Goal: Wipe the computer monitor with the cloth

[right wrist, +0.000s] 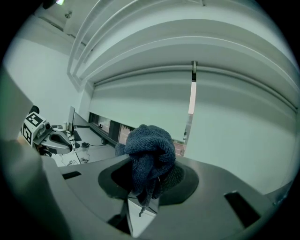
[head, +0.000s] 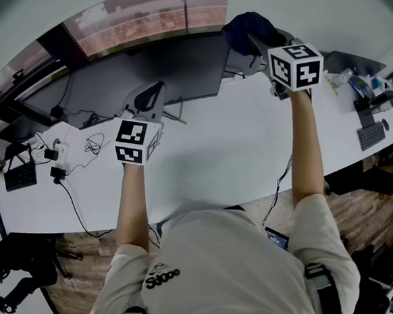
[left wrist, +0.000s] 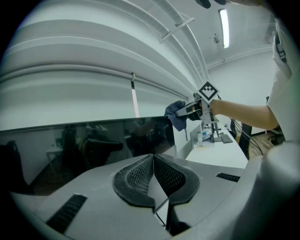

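Note:
The dark, switched-off monitor stands at the back of the white desk. My right gripper is shut on a bunched dark blue cloth, held beside the monitor's right edge; whether it touches the screen I cannot tell. In the right gripper view the cloth bulges out over the pads. My left gripper hovers in front of the monitor's lower middle, shut with nothing in it. In the left gripper view its pads meet, facing the screen, with the cloth at the screen's far corner.
A power strip with cables and a small keyboard lie at the desk's left end. Bottles and clutter and another keyboard sit at the right. The monitor's stand leg reaches onto the desk. A window runs behind.

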{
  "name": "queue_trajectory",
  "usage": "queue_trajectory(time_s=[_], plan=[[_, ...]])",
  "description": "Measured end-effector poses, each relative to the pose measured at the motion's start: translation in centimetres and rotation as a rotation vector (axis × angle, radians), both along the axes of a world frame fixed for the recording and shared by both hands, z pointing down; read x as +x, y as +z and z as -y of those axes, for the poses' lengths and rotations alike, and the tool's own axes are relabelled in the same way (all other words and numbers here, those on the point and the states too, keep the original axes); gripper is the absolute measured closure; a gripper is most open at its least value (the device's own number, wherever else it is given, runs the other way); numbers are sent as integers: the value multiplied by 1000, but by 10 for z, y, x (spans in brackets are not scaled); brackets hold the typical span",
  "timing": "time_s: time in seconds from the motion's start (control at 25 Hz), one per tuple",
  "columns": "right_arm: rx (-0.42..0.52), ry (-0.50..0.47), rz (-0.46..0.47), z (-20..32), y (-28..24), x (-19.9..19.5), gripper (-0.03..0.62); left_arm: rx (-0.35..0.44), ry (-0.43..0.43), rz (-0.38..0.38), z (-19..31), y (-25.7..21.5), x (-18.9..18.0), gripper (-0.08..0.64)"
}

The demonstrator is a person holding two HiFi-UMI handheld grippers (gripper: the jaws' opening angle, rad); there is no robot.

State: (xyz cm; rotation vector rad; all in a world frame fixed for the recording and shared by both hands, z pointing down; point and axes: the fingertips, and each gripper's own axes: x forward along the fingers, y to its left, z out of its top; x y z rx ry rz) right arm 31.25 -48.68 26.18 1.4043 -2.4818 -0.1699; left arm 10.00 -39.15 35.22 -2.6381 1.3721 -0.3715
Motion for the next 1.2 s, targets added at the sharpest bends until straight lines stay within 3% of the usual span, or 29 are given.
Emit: queue_trajectory(time_s=[0.4,0.76,1.2], plan=[[-21,33,-35,12,24,21,502,-15,28,33,2,6,27,542],[-29,-65,-172,2,48,-18,502,-25,34,53,-3,8,30,543],[-64,-51,-175,-3,83,-25,502,-27,2,44,-11,11,15,543]])
